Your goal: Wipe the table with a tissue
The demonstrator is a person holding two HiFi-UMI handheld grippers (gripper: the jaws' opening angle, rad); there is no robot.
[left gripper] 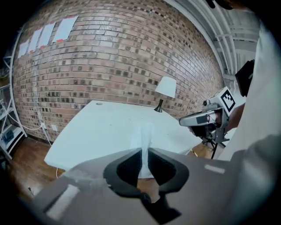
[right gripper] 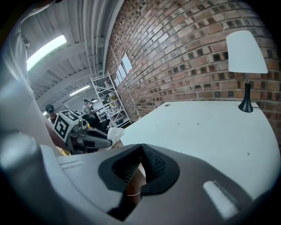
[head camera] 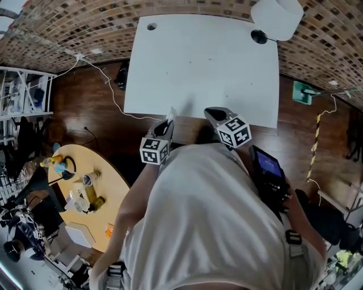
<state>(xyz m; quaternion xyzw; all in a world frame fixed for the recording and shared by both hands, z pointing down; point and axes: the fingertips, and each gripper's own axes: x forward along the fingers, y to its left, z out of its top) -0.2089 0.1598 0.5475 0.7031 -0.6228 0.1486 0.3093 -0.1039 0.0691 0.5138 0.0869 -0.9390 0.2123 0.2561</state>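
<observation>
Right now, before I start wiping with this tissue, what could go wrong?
The tissue is only a thin strip pinched at the tips of the left hand-held gripper, so it may slip out or tear under a wipe. The lamp stands at the far right corner of the table; a wide sweep could knock it.

Lamp (head camera: 277, 17): white shade, black foot, stood upright close to the brick wall (head camera: 68, 28).
Round counter (head camera: 116, 187): yellow wood, at the left, carried bottles (head camera: 93, 195).
Cable (head camera: 108, 85): white, lay on the dark wooden floor (head camera: 85, 122).
Shelf (head camera: 25, 93): white metal, far left.
</observation>
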